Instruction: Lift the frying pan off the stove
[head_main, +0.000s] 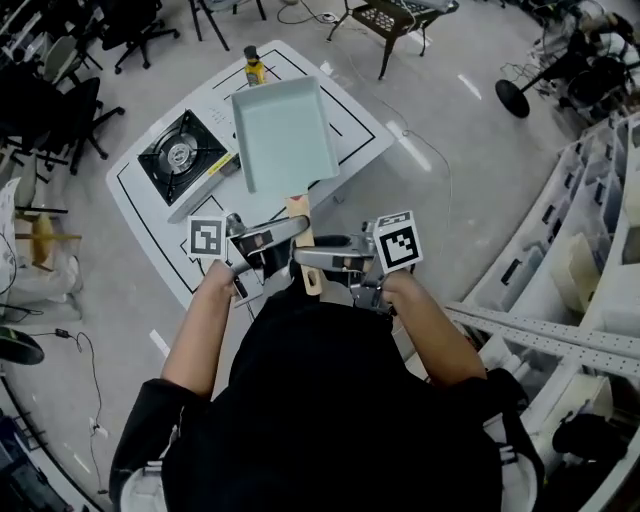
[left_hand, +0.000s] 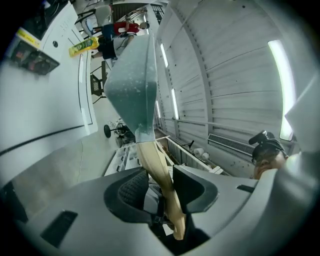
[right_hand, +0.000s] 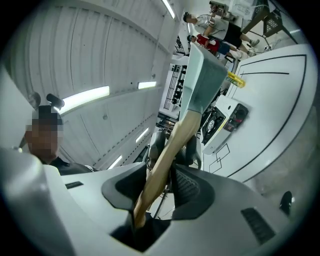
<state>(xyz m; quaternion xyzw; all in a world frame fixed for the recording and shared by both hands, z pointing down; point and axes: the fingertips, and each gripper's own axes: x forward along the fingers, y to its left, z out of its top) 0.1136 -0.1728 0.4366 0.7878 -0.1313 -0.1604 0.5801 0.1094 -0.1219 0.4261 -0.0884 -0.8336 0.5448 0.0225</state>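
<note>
The pan (head_main: 283, 135) hung over the white surface (head_main: 362, 120), just beside the stove (head_main: 180, 155) and, as far as the head view showed, clear of both. Its wooden handle (head_main: 298, 208) ran back toward the person. The left tool (left_hand: 162, 182) was clamped on the handle nearer the pan, and the right tool (right_hand: 161, 176) was clamped on it just behind, from the opposite side.

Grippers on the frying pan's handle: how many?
2. The left gripper clamps the wooden handle nearer the frying pan; the right gripper clamps it closer to its free end.
</note>
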